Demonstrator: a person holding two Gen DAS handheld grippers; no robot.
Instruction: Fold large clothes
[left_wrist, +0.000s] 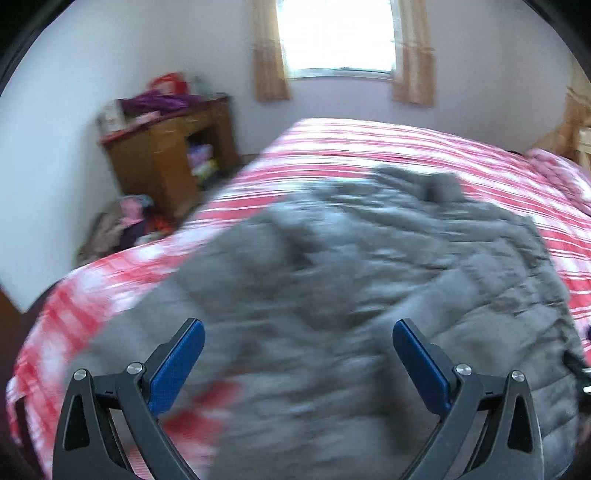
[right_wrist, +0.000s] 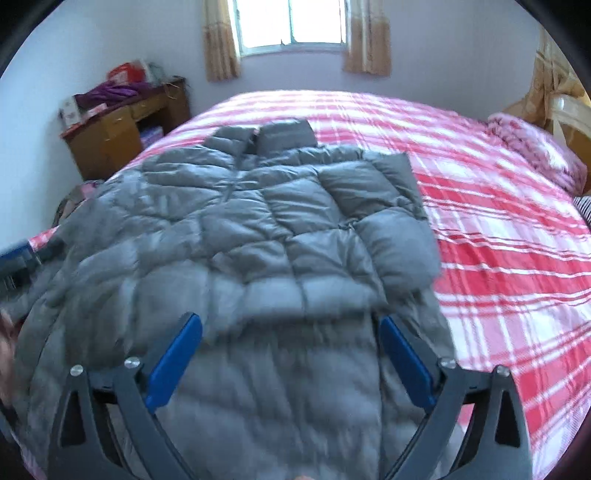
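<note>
Jacket flat on bed | left-wrist view blurred, collar seemingly right-view only

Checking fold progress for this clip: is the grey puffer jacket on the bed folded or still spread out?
Partly folded. The grey puffer jacket lies lengthwise on the plaid bedspread, with one sleeve turned in over its body. No compact bundle yet.

jacket on bed, desk left of bed

Grey quilted jacket on a red-and-white plaid bedspread; tan curtains.
</note>
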